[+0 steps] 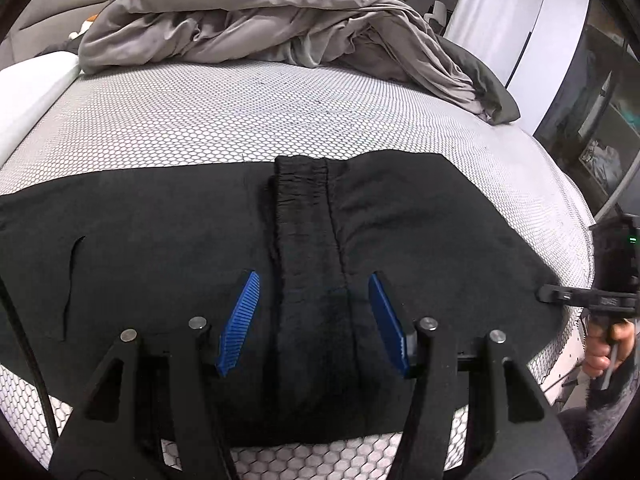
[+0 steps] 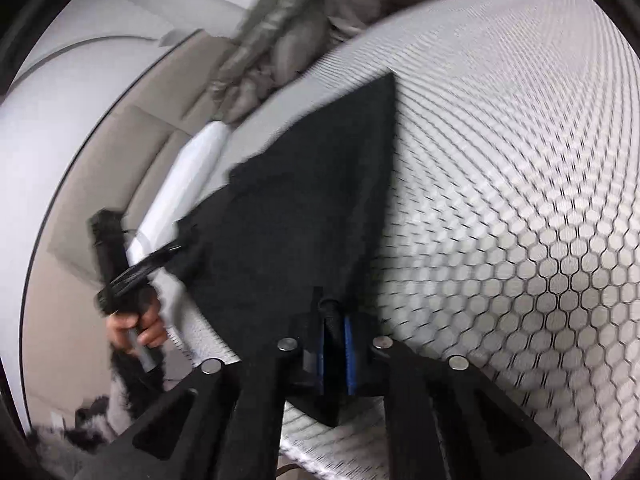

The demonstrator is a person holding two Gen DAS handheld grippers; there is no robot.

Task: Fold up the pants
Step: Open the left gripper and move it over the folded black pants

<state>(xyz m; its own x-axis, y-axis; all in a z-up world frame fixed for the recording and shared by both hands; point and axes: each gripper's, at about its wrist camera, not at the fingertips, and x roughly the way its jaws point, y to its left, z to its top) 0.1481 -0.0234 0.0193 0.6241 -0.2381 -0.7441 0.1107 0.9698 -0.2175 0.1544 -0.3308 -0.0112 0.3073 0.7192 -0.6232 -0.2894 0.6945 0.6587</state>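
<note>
Black pants (image 1: 160,240) lie flat across the honeycomb-patterned mattress (image 1: 240,112), with the elastic waistband strip (image 1: 308,232) folded over the middle. My left gripper (image 1: 314,308) is open, its blue pads on either side of the waistband strip, just above the cloth. My right gripper (image 2: 335,354) is shut on the pants' edge (image 2: 332,312) and holds that corner; the pants (image 2: 288,216) stretch away from it. In the left wrist view the right gripper (image 1: 560,294) sits at the pants' right corner. In the right wrist view the left gripper (image 2: 160,254) shows at the left.
A crumpled grey duvet (image 1: 260,24) is heaped at the far end of the mattress. A white pillow (image 1: 28,92) lies at the far left. A dark glass cabinet (image 1: 600,112) stands beyond the right edge. A beige sofa (image 2: 120,152) is past the mattress.
</note>
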